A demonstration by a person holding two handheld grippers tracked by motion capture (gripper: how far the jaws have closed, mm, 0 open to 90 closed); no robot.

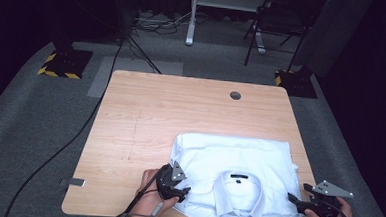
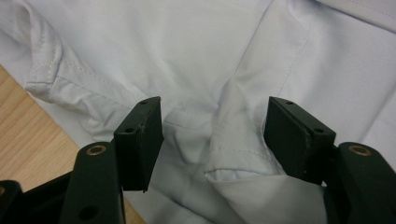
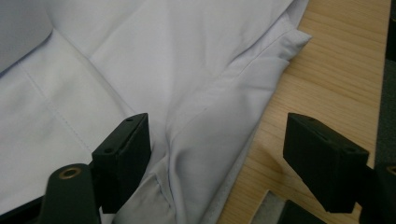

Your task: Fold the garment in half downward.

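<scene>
- The left tongs (image 1: pixel 182 190) sit at the near left corner of the folded white shirt (image 1: pixel 233 160), held by the person's left hand (image 1: pixel 149 194); in the left gripper view their jaws stand apart with a raised fold of shirt cloth (image 2: pixel 233 140) between them, the pads not pressing on it.
- The right tongs (image 1: pixel 292 199) sit at the near right corner of the shirt, held by the right hand (image 1: pixel 335 213); in the right gripper view their jaws gape wide, one over the cloth and the other over bare wood, straddling the shirt's edge (image 3: pixel 261 93) without pinching it.
- The shirt lies flat on the near right part of the bench (image 1: pixel 145 116), folded into a rough rectangle with its front up.
- Its collar (image 1: pixel 238 187) faces the near edge of the bench, midway between the two tongs, and a dark label (image 1: pixel 237 179) shows inside the neck.
- The near hem of the fold reaches the near edge of the bench.
- A grey three-cornered plate tops each of the tongs, and a cable (image 1: pixel 125 216) trails from the left one toward the near edge.
- A small round hole (image 1: pixel 235 95) sits in the far right part of the bench, well apart from the shirt.
- Beyond the bench, on the grey floor, stand a white table leg (image 1: pixel 191 18) and a dark chair (image 1: pixel 278 23).
</scene>
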